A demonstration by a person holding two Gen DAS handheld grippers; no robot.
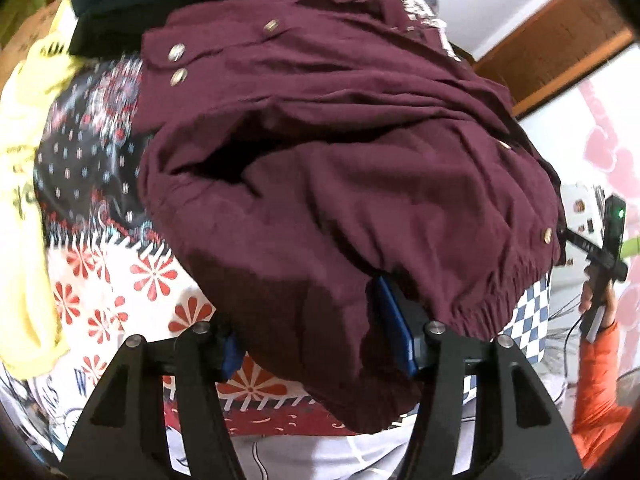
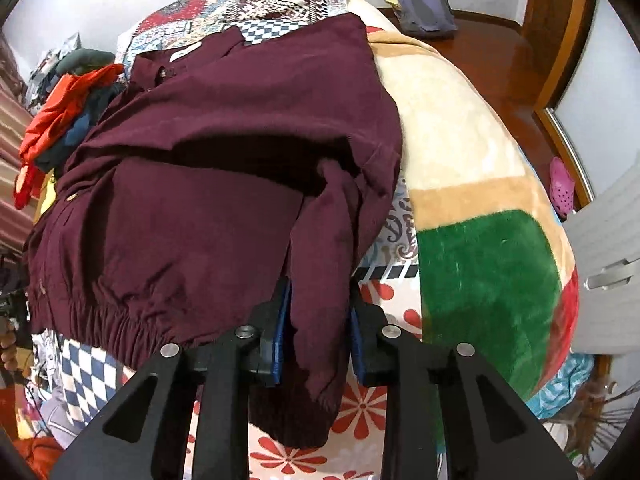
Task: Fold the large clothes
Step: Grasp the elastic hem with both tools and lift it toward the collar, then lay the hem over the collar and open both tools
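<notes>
A maroon jacket (image 1: pixel 340 168) with brass snaps and an elastic hem lies on a patterned bedspread (image 1: pixel 120 280). My left gripper (image 1: pixel 316 340) has its blue pads wide apart around a sleeve end of the jacket; cloth drapes between them. In the right wrist view the jacket (image 2: pixel 220 160) lies spread over the bed. My right gripper (image 2: pixel 320 332) has its blue pads on either side of the other sleeve (image 2: pixel 320 280), which hangs down past them.
A yellow garment (image 1: pixel 28 200) and dark clothes (image 1: pixel 120 0) lie left and far of the jacket. A beige and green blanket (image 2: pixel 480 200) lies right. Red and dark clothes (image 2: pixel 68 112) sit far left. A wooden floor (image 2: pixel 500 60) lies beyond.
</notes>
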